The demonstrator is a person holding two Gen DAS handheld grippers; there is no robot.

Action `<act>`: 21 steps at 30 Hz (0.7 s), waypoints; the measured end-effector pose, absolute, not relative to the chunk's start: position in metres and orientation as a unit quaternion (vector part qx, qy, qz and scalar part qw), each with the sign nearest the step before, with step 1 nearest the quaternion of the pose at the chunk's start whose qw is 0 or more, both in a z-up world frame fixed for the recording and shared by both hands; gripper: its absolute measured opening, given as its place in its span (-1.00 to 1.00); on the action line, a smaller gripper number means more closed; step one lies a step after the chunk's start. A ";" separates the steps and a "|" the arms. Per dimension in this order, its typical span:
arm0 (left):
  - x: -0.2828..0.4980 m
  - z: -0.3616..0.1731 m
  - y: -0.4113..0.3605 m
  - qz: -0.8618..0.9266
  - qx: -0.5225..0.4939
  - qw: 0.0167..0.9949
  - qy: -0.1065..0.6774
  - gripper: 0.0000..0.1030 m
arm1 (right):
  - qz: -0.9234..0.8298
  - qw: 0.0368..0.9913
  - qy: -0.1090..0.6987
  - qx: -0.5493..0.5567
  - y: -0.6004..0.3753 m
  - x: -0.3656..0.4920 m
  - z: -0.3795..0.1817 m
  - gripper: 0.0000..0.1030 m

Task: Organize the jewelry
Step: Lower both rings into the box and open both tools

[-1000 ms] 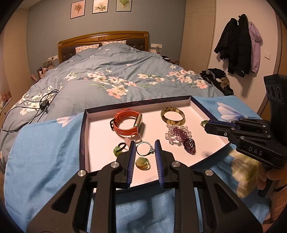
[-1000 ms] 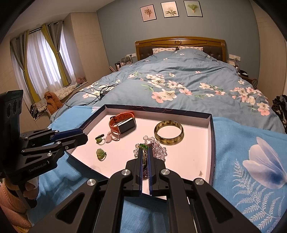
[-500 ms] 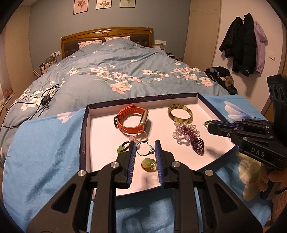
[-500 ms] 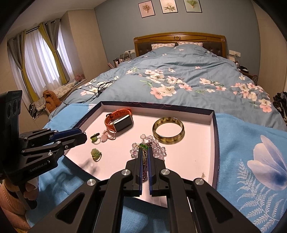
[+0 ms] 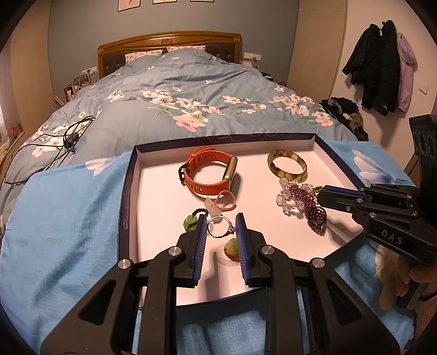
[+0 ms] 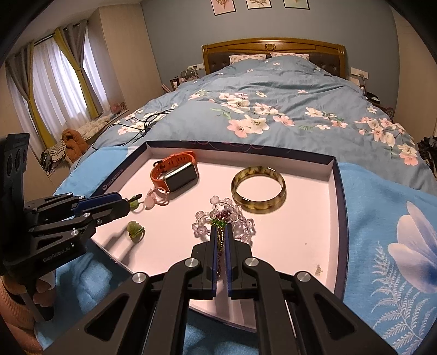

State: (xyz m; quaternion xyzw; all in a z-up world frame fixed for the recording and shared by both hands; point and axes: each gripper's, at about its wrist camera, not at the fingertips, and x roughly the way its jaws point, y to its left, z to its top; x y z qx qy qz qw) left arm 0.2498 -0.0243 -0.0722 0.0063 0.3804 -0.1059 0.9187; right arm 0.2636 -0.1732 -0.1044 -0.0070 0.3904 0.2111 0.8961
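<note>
My left hand-held gripper spread around ring in tray; right hand-held gripper pinching bead necklace; watch, bangle behind.

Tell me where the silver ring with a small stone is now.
In the left wrist view, the silver ring with a small stone lies in the shallow white tray, between the open left gripper fingertips, just before the pink bead charm.

i see a wooden headboard behind a floral duvet, where a black cable lies tangled. a light blue blanket covers the near end of the bed. dark coats hang on the wall; curtains frame a window, with framed prints above the bed.
</note>
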 end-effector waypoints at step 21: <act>0.245 -0.072 -0.018 -0.087 0.002 0.925 0.370 0.38 | 0.196 0.905 0.379 -0.005 -0.176 0.258 -0.102 -0.16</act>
